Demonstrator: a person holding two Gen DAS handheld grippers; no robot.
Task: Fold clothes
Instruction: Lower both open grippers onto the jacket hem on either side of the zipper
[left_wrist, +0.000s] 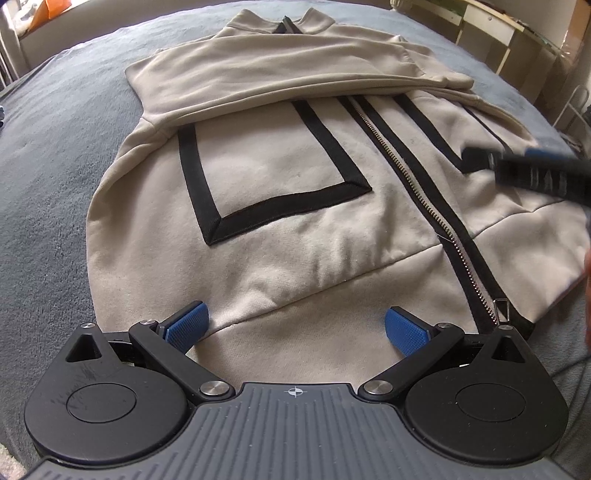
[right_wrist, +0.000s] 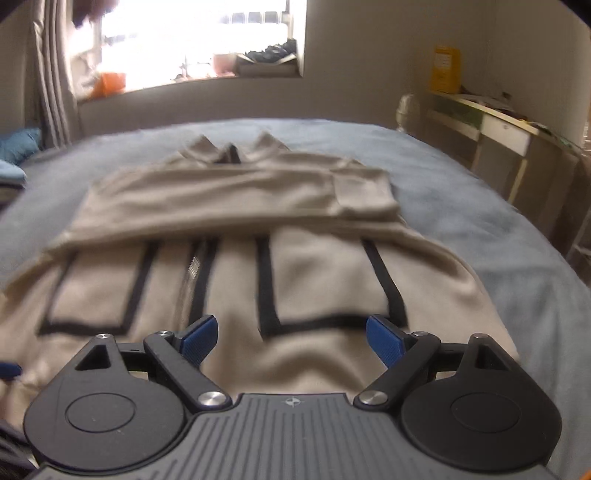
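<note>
Beige jacket (left_wrist: 280, 236) with black-outlined pockets lies on grey-blue bedcover (left_wrist: 48, 206).

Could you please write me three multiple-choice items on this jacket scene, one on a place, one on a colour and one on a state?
1. Where does the jacket lie?
A. on a grey-blue bed cover
B. on a wooden desk
C. on a hanger

2. What colour is the trim that outlines the jacket's pockets?
A. red
B. black
C. white

3. How do the sleeves lie?
A. spread out to both sides
C. hanging off the bed
B. folded across the chest

Answers:
1. A, since the bed cover surrounds the jacket on all sides.
2. B, since the pocket trim is a black band on beige cloth.
3. B, since the sleeves are stacked across the upper front, below the collar.
</note>
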